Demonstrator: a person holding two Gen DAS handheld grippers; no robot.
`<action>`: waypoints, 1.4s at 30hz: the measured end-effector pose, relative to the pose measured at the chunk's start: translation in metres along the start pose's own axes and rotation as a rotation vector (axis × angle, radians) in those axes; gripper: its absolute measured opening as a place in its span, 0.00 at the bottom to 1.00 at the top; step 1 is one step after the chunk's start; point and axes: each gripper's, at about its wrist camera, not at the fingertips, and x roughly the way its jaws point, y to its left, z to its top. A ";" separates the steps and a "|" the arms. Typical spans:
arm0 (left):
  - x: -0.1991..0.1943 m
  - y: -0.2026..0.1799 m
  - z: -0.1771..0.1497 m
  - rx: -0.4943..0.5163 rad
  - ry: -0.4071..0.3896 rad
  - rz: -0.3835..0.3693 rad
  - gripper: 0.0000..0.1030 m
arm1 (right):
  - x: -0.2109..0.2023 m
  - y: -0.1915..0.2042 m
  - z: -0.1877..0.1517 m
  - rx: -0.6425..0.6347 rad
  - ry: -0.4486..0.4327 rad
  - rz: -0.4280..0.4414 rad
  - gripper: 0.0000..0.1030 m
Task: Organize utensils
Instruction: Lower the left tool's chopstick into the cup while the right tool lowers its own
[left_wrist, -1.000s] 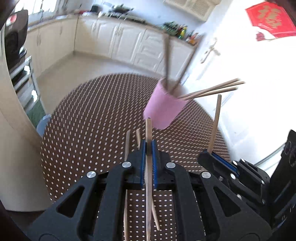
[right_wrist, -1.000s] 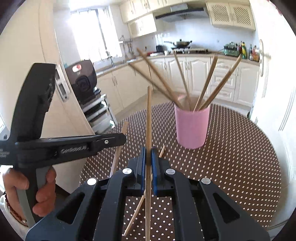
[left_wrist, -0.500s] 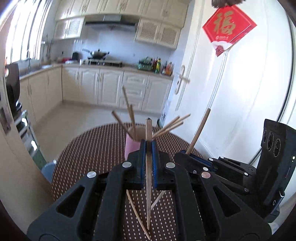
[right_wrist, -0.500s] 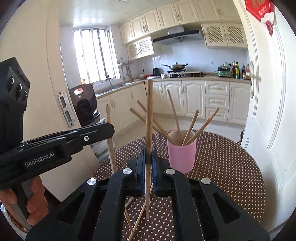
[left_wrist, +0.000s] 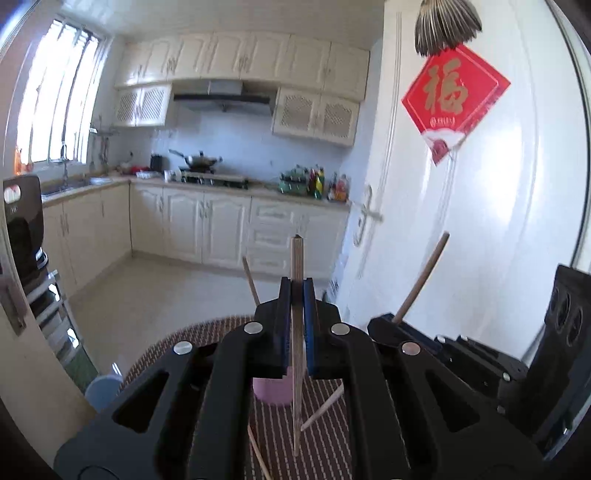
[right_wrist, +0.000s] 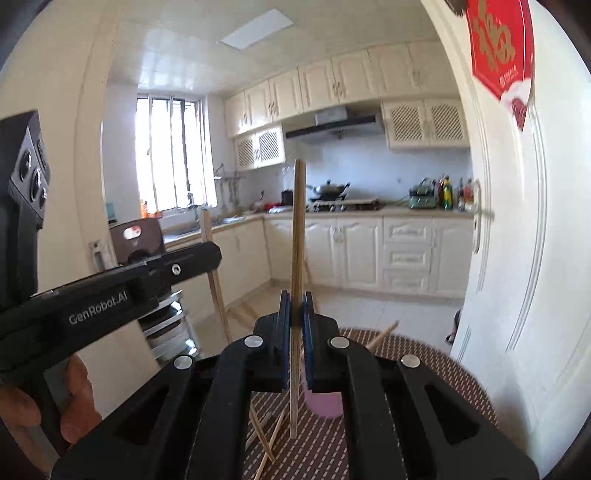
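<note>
My left gripper (left_wrist: 296, 291) is shut on a wooden chopstick (left_wrist: 296, 258) held upright above the table. My right gripper (right_wrist: 296, 306) is shut on another upright chopstick (right_wrist: 298, 229). The pink cup (left_wrist: 271, 393) with several chopsticks stands on the dotted tablecloth, mostly hidden behind the jaws; it also shows in the right wrist view (right_wrist: 325, 404). Loose chopsticks (left_wrist: 321, 408) lie on the table below the grippers. The right gripper shows in the left wrist view (left_wrist: 384, 325) with its chopstick; the left gripper shows in the right wrist view (right_wrist: 207, 254).
The round table with the brown dotted cloth (right_wrist: 424, 373) lies low in both views. A white door (left_wrist: 480, 221) stands close on the right. Kitchen cabinets (left_wrist: 221, 229) and a wire rack (right_wrist: 166, 328) are beyond.
Both grippers have risen and tilted up, each still holding its chopstick. The pink cup has dropped low in both views and is now mostly behind the jaws.
</note>
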 end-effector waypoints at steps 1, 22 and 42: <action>0.002 -0.001 0.004 0.003 -0.018 0.006 0.06 | 0.003 0.000 0.002 -0.005 -0.015 -0.011 0.05; 0.069 0.017 0.031 -0.068 -0.184 0.063 0.07 | 0.047 -0.023 0.008 -0.002 -0.141 -0.107 0.05; 0.091 0.019 -0.005 -0.046 -0.010 0.064 0.08 | 0.062 -0.026 -0.005 0.013 -0.036 -0.092 0.05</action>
